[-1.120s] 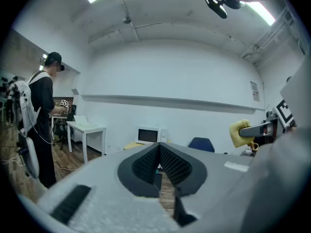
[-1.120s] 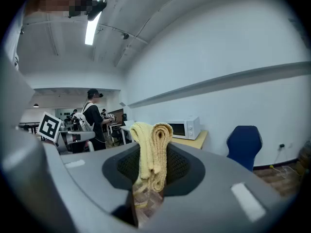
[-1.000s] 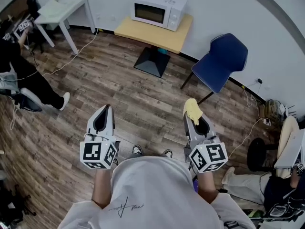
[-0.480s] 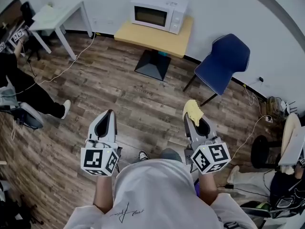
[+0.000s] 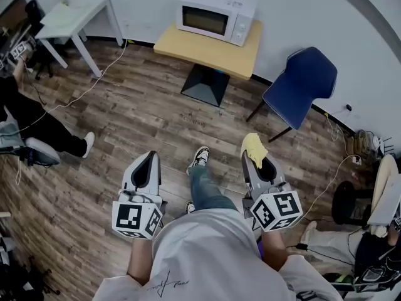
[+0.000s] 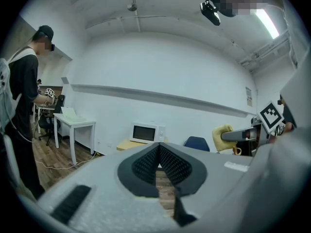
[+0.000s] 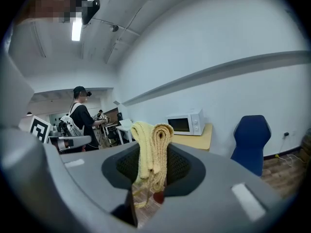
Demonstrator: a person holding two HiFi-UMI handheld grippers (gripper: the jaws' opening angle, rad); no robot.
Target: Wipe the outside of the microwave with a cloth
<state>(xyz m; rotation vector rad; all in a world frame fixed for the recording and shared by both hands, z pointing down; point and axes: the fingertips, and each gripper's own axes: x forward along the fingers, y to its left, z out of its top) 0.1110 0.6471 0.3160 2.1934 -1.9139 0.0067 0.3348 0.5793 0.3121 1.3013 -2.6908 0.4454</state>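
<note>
From the right gripper, the cloth juts forward lengthwise.

I'm looking down on a floor of dark wood-look planks that runs up to plain white walls. Against the far wall stands a light-wood desk on a black pedestal foot, with a blue chair near it on the right. A small white table sits in the left corner, and a pale cable trails over the boards nearby. In the left gripper view I see a ledge running along the wall and a strip light glowing on the ceiling.
</note>
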